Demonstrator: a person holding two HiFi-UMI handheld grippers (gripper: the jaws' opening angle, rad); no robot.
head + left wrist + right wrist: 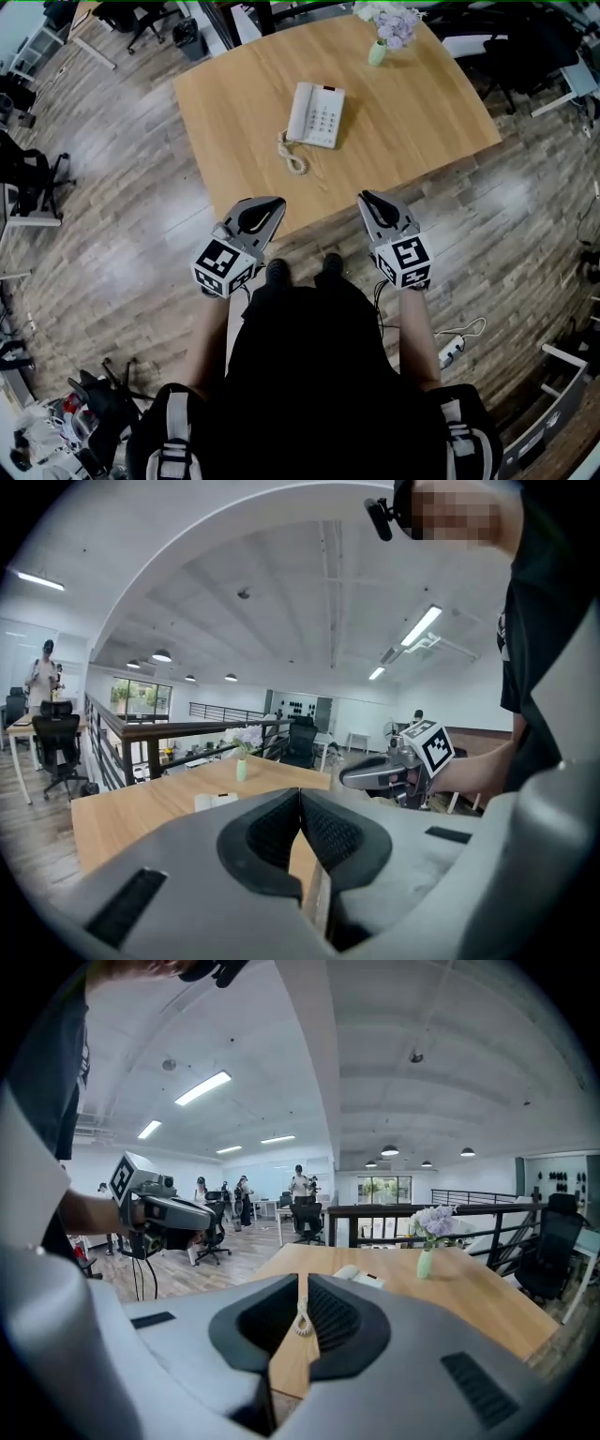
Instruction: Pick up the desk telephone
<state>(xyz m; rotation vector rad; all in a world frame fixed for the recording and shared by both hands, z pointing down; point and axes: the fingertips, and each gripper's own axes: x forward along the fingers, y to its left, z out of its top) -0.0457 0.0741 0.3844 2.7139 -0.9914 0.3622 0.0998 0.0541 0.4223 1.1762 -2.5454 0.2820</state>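
Hanging back from the phone [316, 114], left gripper [274, 202] and right gripper [366, 197] sit closed on nothing; unopened, they'd just shove it.

desk telephone [316, 114] | white, handset cradled | flat on table

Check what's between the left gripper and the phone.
Head view: the phone's coiled cord lies between the left gripper and the phone. The rest is bare tabletop.
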